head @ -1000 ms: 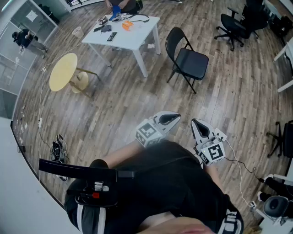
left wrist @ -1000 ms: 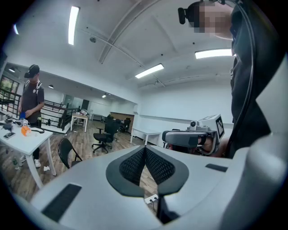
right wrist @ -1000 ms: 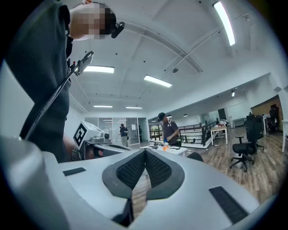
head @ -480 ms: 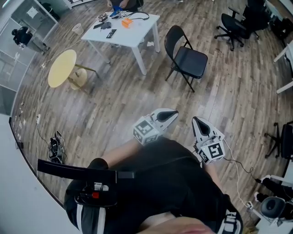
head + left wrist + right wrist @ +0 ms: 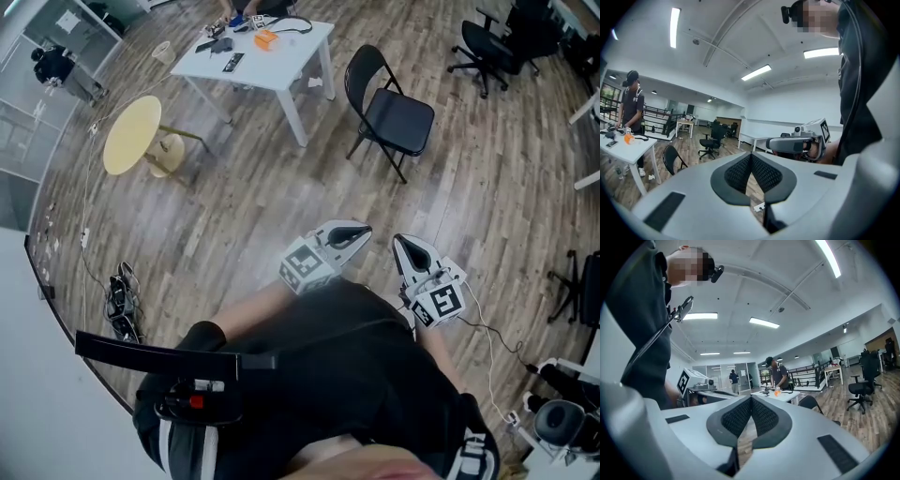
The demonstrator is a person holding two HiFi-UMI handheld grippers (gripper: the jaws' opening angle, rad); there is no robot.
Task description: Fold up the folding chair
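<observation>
Change: none of note, both kept in place | left hand-held gripper (image 5: pixel 356 232) and right hand-held gripper (image 5: pixel 400 247): jaws closed, nothing gripped | folding chair (image 5: pixel 392 111): stood unfolded on floor (image 5: pixel 234 216) beside worktop (image 5: pixel 272 58), well apart | folding judged not begun

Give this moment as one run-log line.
black metal folding chair: unfolded, untouched | left gripper: shut, empty | right gripper: shut, empty
</observation>
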